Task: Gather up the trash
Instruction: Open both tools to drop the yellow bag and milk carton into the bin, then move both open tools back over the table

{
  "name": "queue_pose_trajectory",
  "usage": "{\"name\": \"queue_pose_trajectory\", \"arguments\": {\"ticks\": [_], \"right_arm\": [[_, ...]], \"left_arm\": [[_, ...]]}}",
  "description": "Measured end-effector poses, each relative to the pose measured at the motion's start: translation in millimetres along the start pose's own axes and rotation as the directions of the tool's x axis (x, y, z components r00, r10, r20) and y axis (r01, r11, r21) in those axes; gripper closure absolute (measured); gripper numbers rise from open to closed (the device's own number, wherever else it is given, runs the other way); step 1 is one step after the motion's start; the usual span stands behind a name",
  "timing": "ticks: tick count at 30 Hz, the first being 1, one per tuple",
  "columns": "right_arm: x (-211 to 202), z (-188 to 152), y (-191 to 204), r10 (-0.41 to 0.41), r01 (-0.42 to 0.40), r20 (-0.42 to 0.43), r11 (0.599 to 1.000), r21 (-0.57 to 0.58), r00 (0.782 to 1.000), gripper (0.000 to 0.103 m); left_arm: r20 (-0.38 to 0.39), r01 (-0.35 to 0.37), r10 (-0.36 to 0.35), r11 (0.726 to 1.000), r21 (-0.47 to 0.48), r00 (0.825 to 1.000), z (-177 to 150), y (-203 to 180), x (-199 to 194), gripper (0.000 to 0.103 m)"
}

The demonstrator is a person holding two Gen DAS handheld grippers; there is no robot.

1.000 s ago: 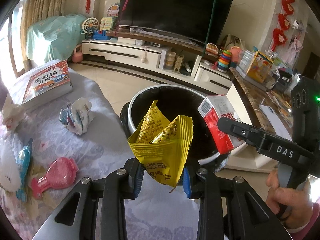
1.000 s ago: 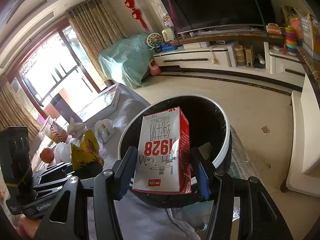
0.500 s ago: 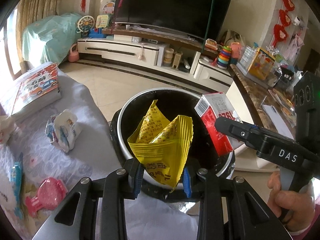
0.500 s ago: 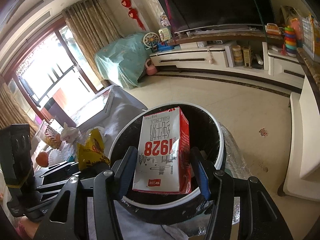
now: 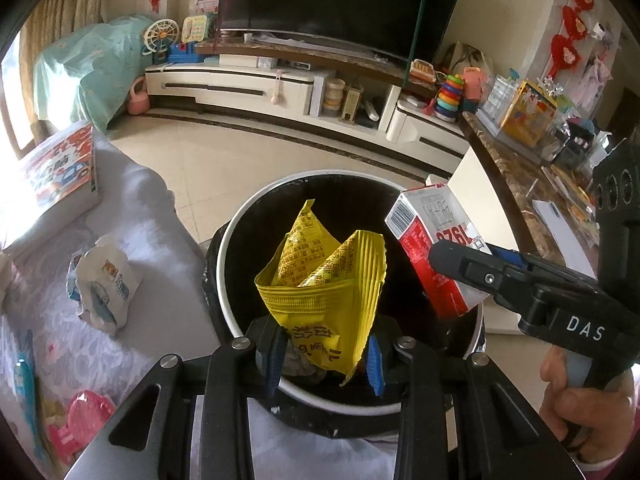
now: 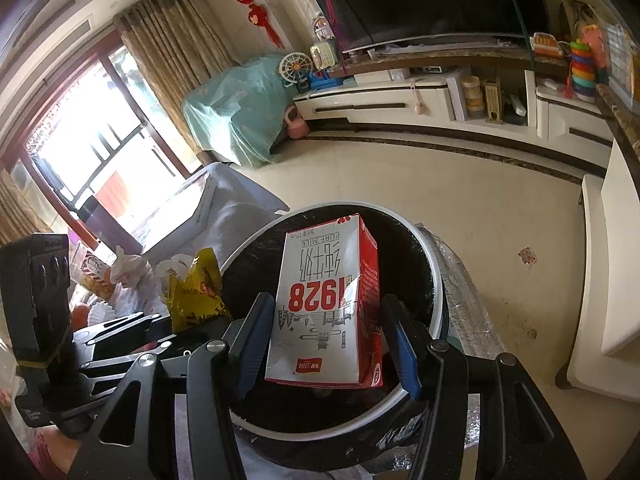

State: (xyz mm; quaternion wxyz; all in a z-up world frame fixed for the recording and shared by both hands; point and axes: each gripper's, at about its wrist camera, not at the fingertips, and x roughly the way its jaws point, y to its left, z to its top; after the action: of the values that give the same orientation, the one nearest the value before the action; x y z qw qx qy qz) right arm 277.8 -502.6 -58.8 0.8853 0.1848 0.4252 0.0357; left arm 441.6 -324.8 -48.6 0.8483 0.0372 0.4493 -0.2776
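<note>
Trash is in both my hands over the bin (image 5: 224, 248): the left hand-held gripper (image 5: 326, 354) is clamped narrowly on a yellow snack wrapper (image 5: 324, 296), and the right hand-held gripper (image 6: 328, 344) is closed wider across a red-and-white milk carton (image 6: 324, 308). Both items hang above the dark mouth of the bin, which stands on the floor just beside the cloth-covered worktop (image 5: 132, 208).

To drop cleanly, I would want each piece well inside the white rim before letting go. The wrapper looks centred enough. In the left wrist view the carton (image 5: 432, 252) sits nearer the bin's right edge, so I judge it should come inward a little first. I would open one hand at a time, so the pieces do not knock each other, and open fully, since the light foil may cling to a pad.

The carton's long axis runs away from my right gripper, tilted up and forward, with its printed face toward the camera and the text upside down. The wrapper stands roughly upright, torn open end up, pinched near its lower end.

A crumpled white packet (image 5: 106, 284) on the worktop looks like the next pickup.
</note>
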Motion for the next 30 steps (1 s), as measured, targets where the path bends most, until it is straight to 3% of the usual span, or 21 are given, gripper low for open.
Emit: {"name": "queue_pose_trajectory", "arguments": {"ticks": [4,9,14,21,30], "right_arm": [[3.7,3.6,-1.1,-0.003,0.003,-0.009,1.000,0.000,1.000,0.047],[3.4,6.2,-6.1,-0.005,0.005,-0.003,1.000,0.028,1.000,0.045],[-3.4,6.7,-7.8,-0.004,0.003,0.019,0.999,0.045,1.000,0.040],[-15.9,-8.8,11.1,0.012,-0.013,0.051,1.000,0.027,0.999,0.019],[-31.6,-42.2,48.5,0.063,-0.065,0.098,0.998,0.014,0.993,0.018]], "left_arm": [[-0.010,-0.010,0.010,1.000,0.002,1.000,5.9,-0.4,7.7,0.069],[-0.022,-0.018,0.018,1.000,-0.006,1.000,6.8,-3.3,10.8,0.048],[0.006,-0.014,0.014,1.000,-0.025,1.000,-1.0,-1.5,-1.4,0.043],[0.069,-0.027,0.032,0.997,-0.068,0.997,-48.2,10.7,-33.6,0.040],[0.131,-0.048,0.077,0.976,-0.212,0.988,-123.2,46.9,-83.8,0.039]]}}
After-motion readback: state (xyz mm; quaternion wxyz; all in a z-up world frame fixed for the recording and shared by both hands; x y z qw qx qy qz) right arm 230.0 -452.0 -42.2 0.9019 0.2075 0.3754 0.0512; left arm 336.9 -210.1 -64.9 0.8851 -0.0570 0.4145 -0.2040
